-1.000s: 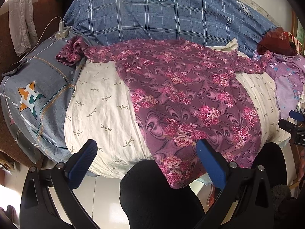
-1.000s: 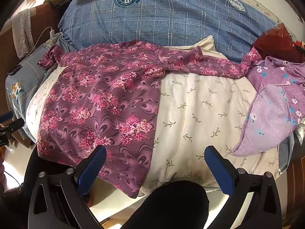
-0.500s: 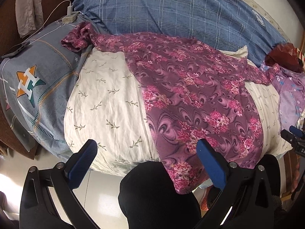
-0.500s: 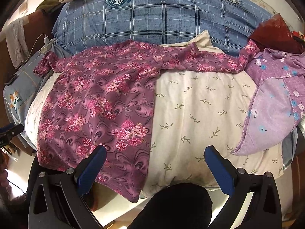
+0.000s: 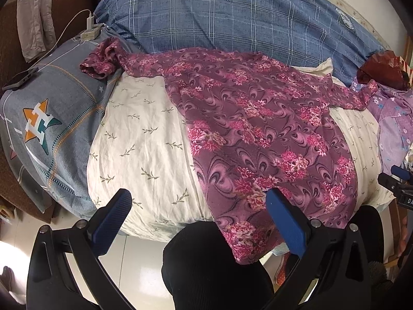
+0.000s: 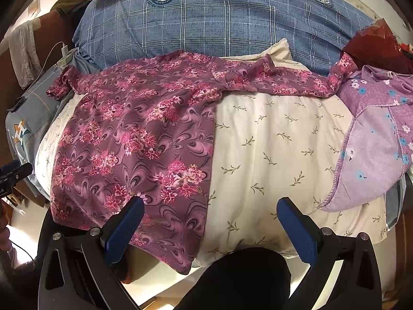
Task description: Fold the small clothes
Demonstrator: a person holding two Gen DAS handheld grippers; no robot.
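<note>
Landmark: cream leaf-print quilt on the bed.
Garment: maroon floral long-sleeved top lies spread flat over the quilt, hem hanging over its near edge, sleeves stretched out to both sides along its far edge.
Second garment: lilac flowered cloth at the quilt's right end, just beside one sleeve cuff.
Behind quilt: blue plaid duvet.
Left gripper: spread wide, empty, above the quilt's near edge.
Right gripper: spread wide, empty, likewise.
</note>
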